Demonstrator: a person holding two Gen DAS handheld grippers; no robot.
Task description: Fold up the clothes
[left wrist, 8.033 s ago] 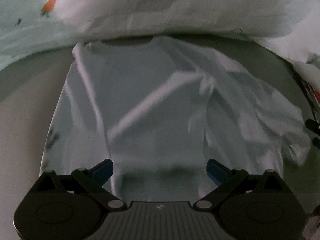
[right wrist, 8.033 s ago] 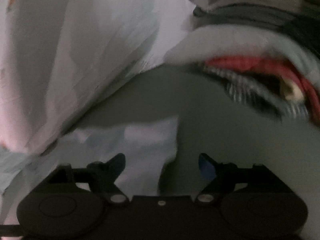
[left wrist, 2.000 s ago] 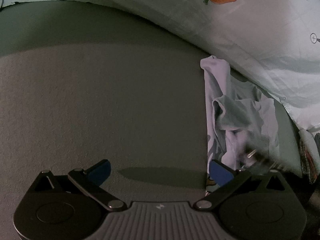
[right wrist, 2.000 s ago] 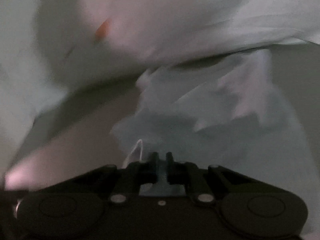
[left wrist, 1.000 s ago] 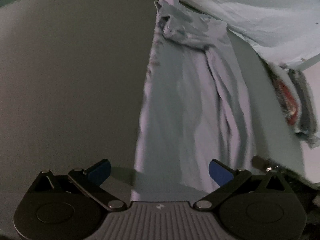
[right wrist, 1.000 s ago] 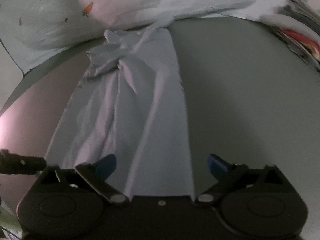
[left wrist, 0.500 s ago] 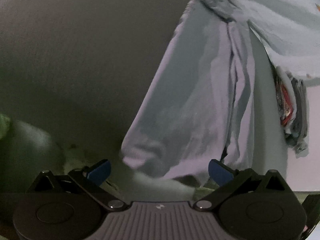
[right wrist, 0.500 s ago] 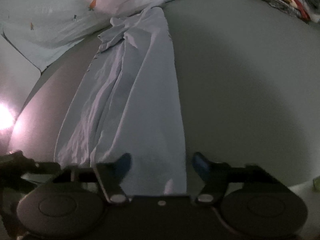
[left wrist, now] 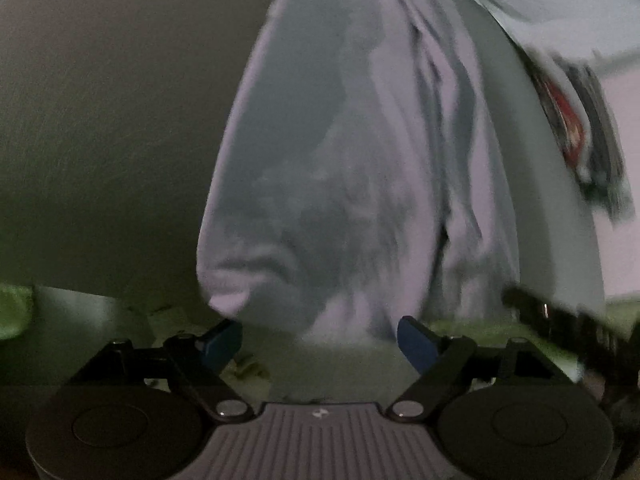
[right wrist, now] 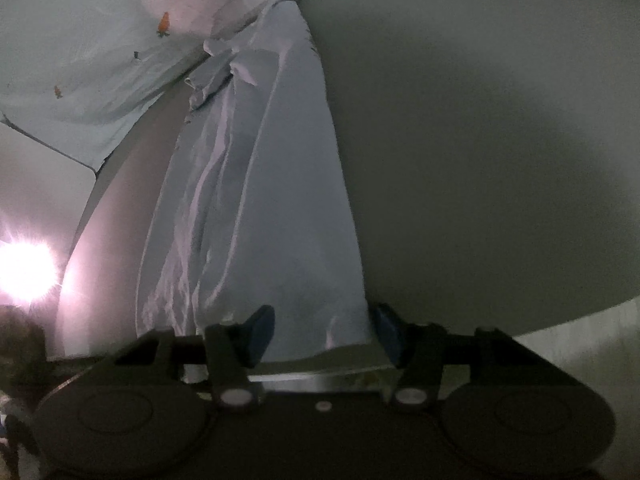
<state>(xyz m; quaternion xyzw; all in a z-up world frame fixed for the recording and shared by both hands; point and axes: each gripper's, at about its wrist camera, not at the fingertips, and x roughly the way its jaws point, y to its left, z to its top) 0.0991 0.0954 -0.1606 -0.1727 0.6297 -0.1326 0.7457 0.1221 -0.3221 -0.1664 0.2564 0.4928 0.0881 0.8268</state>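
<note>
A pale blue garment (left wrist: 360, 168) lies folded into a long narrow strip on the grey bed surface (left wrist: 112, 112), its near end at the bed's front edge. My left gripper (left wrist: 320, 338) is open just in front of that near end. In the right wrist view the same garment (right wrist: 272, 208) runs away from me. My right gripper (right wrist: 324, 330) is open, with its fingers either side of the garment's near right corner, not closed on it. The right gripper's dark body (left wrist: 560, 320) shows at the right in the left wrist view.
A stack of folded clothes with a red item (left wrist: 576, 128) sits at the right of the bed. A light sheet with carrot prints (right wrist: 92, 56) is bunched at the far side. A bright lamp glare (right wrist: 24, 272) is at the left. The floor lies below the bed edge.
Both grippers have pulled back along the garment to its near end at the bed's edge. The right gripper's fingers have narrowed around the near corner.
</note>
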